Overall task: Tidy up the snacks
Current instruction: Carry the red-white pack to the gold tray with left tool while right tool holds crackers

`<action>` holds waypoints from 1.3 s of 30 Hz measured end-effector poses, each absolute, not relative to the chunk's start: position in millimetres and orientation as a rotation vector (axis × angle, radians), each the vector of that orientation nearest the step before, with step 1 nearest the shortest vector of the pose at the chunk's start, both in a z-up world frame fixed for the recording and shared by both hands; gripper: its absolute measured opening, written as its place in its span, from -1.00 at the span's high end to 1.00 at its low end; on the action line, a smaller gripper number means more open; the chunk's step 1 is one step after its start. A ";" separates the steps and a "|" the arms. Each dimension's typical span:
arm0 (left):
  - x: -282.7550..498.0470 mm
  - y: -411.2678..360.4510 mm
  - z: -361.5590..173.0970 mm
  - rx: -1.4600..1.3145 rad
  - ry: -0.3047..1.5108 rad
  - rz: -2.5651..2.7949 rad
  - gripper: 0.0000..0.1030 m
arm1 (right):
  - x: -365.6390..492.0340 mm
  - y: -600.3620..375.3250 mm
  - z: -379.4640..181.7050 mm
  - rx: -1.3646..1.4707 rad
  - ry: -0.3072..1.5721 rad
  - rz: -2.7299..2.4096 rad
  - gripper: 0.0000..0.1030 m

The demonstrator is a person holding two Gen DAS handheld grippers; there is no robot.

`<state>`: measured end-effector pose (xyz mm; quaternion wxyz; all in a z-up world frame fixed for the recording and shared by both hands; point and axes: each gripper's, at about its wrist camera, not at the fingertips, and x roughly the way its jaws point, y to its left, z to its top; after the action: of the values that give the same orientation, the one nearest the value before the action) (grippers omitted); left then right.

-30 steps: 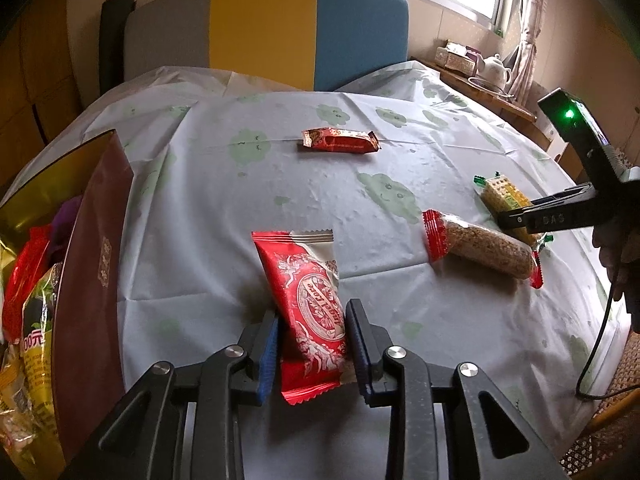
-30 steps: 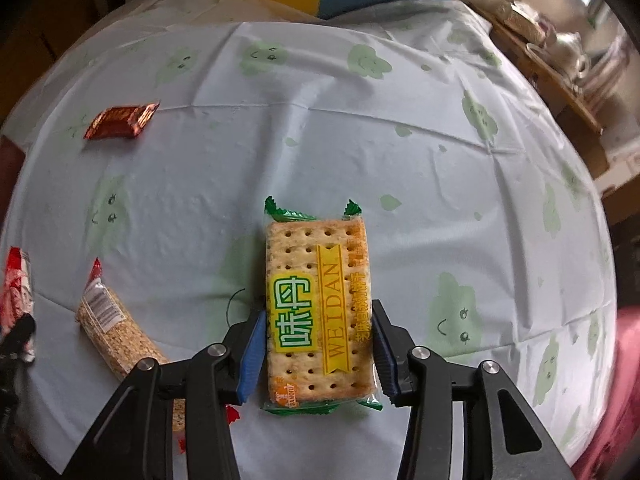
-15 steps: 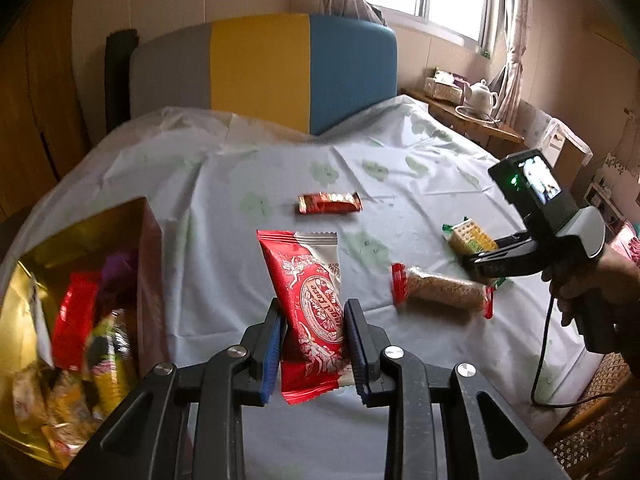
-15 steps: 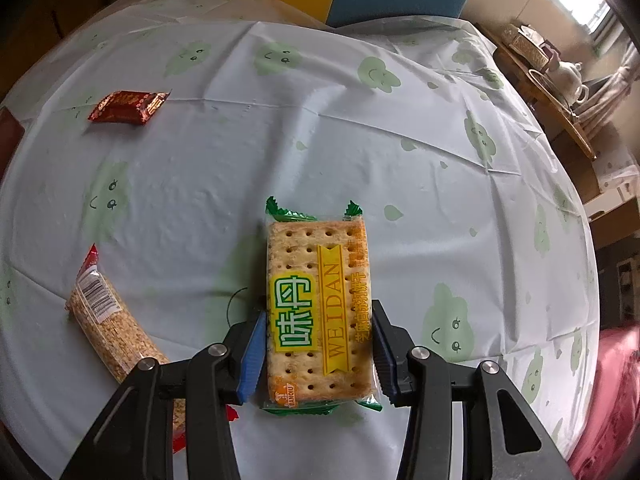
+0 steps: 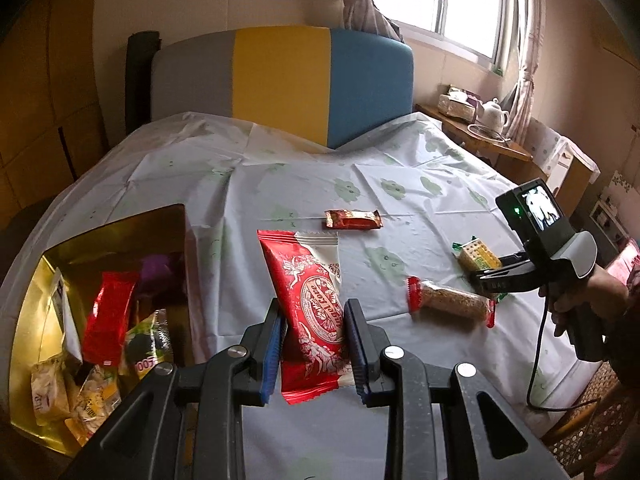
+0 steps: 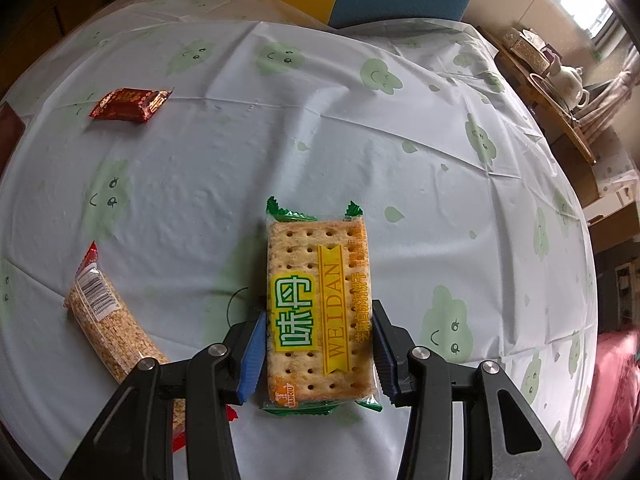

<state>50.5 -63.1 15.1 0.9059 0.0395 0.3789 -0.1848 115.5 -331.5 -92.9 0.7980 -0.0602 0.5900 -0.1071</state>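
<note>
My left gripper [image 5: 314, 346] is shut on a red and white snack packet [image 5: 310, 300] and holds it upright above the table, just right of the gold box [image 5: 36, 280] that holds several snacks. My right gripper [image 6: 318, 354] is shut on a green-edged cracker pack [image 6: 320, 304] and holds it slightly above the tablecloth; this gripper also shows in the left wrist view [image 5: 486, 274]. A sesame bar with red ends [image 6: 108, 328] [image 5: 450, 302] and a small red-brown bar [image 6: 130, 104] [image 5: 352, 219] lie on the table.
The round table has a pale cloth with green cloud faces [image 6: 360, 140]. A grey, yellow and blue chair back [image 5: 280, 80] stands behind it. A side table with a teapot [image 5: 494, 114] stands at the right by the window.
My left gripper has lifted the red packet off the table and drawn back, so the gold box shows more fully. My right gripper has risen slightly with the cracker pack.
</note>
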 end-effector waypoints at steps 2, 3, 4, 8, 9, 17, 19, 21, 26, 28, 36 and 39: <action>50.9 -59.1 15.9 0.078 0.783 -0.373 0.42 | 115.2 -330.7 -92.5 -0.134 1.266 -0.229 0.07; 51.1 -56.9 15.9 0.077 0.784 -0.371 0.42 | 114.9 -330.1 -92.3 -0.137 1.265 -0.229 0.07; 51.5 -54.6 16.2 0.073 0.786 -0.368 0.42 | 114.8 -329.8 -92.2 -0.138 1.265 -0.228 0.07; 53.2 -42.3 17.7 0.052 0.796 -0.357 0.42 | 114.3 -329.1 -91.6 -0.144 1.265 -0.226 0.07; 53.8 -38.6 17.8 0.043 0.801 -0.354 0.42 | 114.2 -328.7 -91.6 -0.147 1.264 -0.225 0.07; 52.9 26.0 29.8 -0.055 0.791 -0.264 0.42 | 112.6 -325.5 -90.7 -0.166 1.260 -0.223 0.08; 52.8 53.0 32.9 -0.102 0.790 -0.211 0.42 | 112.3 -324.8 -90.7 -0.169 1.260 -0.223 0.08; 51.0 83.8 35.0 -0.154 0.791 -0.148 0.42 | 112.0 -324.1 -90.5 -0.171 1.259 -0.223 0.08; 41.2 150.5 32.3 -0.271 0.793 0.009 0.42 | 111.6 -322.6 -89.9 -0.187 1.259 -0.222 0.08; 38.7 169.2 25.9 -0.318 0.808 0.048 0.42 | 111.6 -321.2 -89.6 -0.197 1.258 -0.222 0.08; 51.9 158.4 12.4 -0.369 0.849 -0.004 0.42 | 109.6 -316.8 -88.1 -0.207 1.255 -0.227 0.08; 63.7 144.6 9.4 -0.377 0.875 -0.058 0.42 | 109.7 -316.8 -88.2 -0.208 1.255 -0.227 0.08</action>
<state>63.7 144.6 9.4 0.8882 -0.1814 0.4212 -0.0280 109.7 -316.8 -88.2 0.7984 -0.0969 0.5848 -0.1057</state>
